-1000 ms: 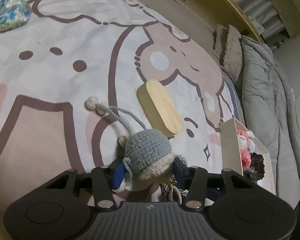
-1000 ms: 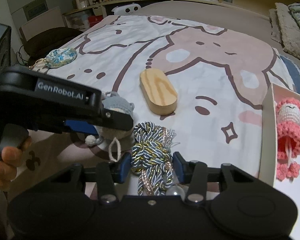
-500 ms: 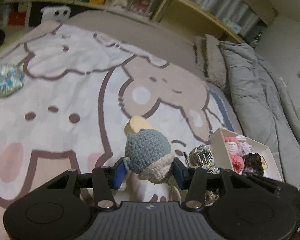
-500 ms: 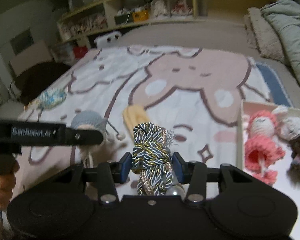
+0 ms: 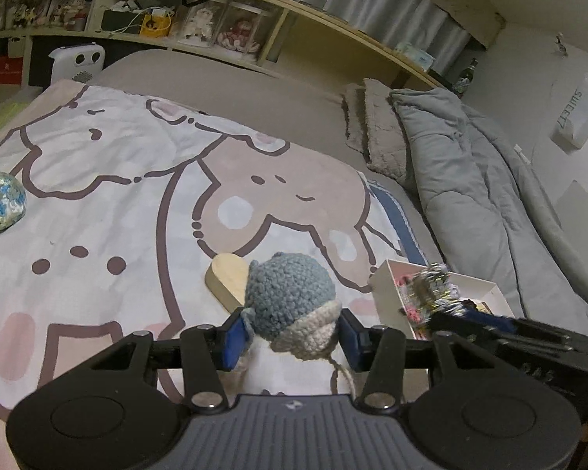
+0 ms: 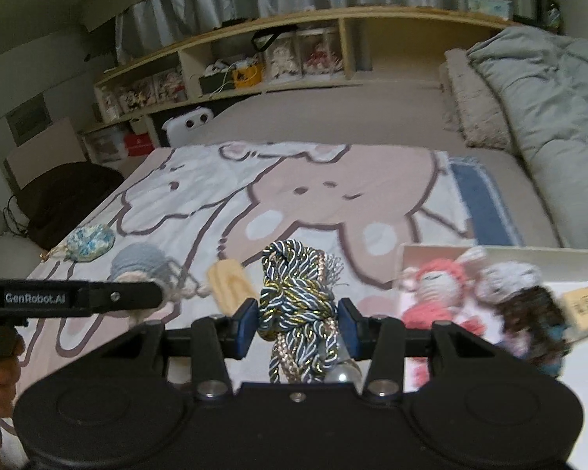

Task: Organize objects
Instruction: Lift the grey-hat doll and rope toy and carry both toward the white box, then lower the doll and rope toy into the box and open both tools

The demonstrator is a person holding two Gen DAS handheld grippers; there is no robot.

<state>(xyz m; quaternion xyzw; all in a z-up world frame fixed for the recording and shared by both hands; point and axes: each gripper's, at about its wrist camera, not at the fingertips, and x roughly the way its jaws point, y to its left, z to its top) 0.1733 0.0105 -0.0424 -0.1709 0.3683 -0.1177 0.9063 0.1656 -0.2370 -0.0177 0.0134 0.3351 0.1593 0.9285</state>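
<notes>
My left gripper [image 5: 292,337] is shut on a blue-grey crocheted toy [image 5: 290,297] with a cream rim, held above the bed; the toy also shows in the right wrist view [image 6: 143,270]. My right gripper [image 6: 298,323] is shut on a knotted blue, white and gold cord [image 6: 298,301], held up beside the white box [image 6: 580,252]; the cord shows blurred in the left wrist view [image 5: 433,290]. The box [image 5: 388,278] holds a pink crocheted doll [image 6: 437,290] and a dark one [image 6: 529,313].
A wooden oval block [image 5: 227,278] lies on the cartoon-print blanket [image 5: 98,211]. A blue-white crocheted pouch [image 5: 0,201] lies at the far left. A grey duvet [image 5: 490,180] and pillows lie to the right. Shelves [image 5: 176,31] run behind the bed.
Both grippers have risen off the blanket with their objects. The right one has moved right, towards the white box, and the views have tilted up.
</notes>
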